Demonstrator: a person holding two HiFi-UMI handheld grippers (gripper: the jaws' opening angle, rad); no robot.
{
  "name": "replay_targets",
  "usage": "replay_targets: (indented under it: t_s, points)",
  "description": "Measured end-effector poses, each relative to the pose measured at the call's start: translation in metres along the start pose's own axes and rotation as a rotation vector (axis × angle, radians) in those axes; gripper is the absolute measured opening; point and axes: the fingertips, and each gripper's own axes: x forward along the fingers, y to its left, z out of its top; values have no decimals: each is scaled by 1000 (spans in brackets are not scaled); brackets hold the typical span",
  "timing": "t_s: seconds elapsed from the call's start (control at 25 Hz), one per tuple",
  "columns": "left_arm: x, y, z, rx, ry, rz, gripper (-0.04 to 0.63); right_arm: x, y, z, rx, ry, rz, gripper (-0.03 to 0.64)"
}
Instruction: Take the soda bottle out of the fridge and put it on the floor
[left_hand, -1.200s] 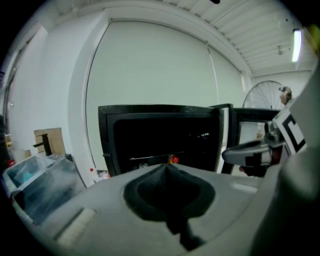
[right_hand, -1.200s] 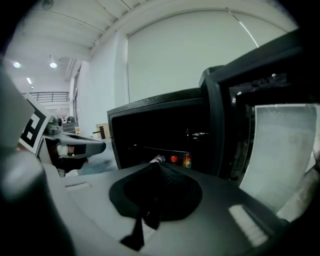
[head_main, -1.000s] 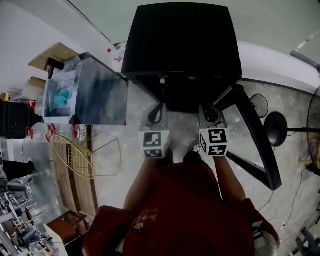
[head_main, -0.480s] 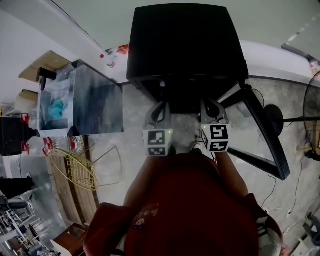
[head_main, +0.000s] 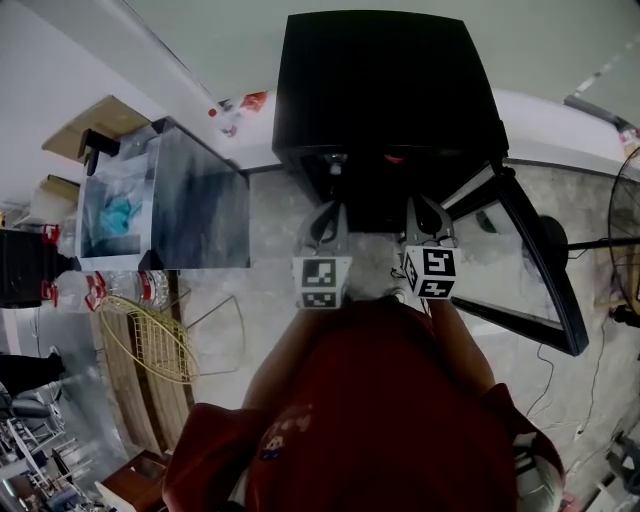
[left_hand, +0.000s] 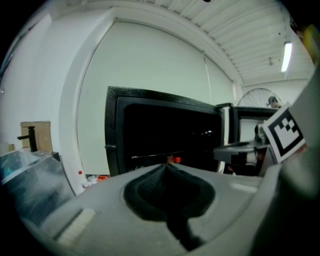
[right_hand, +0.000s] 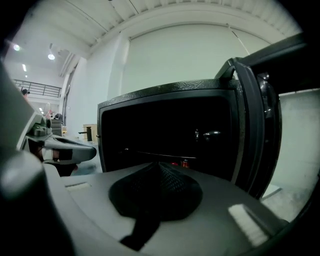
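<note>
Approach to open fridge (head_main: 380, 80). Left gripper (head_main: 328, 212), fingers closed and empty, edged nearer fridge mouth; soda bottle (right_hand: 185, 163), seemingly the red-capped shape, inside on fridge shelf; right gripper (head_main: 422, 210) likewise closed, empty, nearer; door (head_main: 535, 270) swung right of fridge. Grasp pending.

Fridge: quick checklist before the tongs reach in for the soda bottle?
1. Fridge door open: ok, the door stands swung wide at the right of the fridge.
2. Left tongs free: ok, shut with nothing between them.
3. Right tongs free: ok, shut and empty.
4. Tongs ready to grip: not ok, both are shut and must open first.
5. Soda bottle located: cannot tell, only small red spots show in the dark inside.
</note>
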Motion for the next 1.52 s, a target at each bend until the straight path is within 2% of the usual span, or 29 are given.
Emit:
replay_targets:
  t_s: [0.24,0.4,0.6,0.96,1.2,1.52]
  points:
    - [11,-13,-15,-3,-8,-61,0,16,-9,-13,53,-52,-3,17]
    - [12,-10,-23,-14,-11,-65,0,26,-12,-22,51,-31,-5,51]
    - [18,-12,-27,19,-9,-78,0,42,-14,-27,43,-5,-2,105]
    - [26,-2,-33,-13,20,-57,0,85,-23,-35,54,32,19,175]
    - [27,1,-32,-17,18,-50,0,114,-34,-43,25,60,-12,235]
    - [29,4,-30,-27,35,-21,0,147,-52,-47,22,77,-25,253]
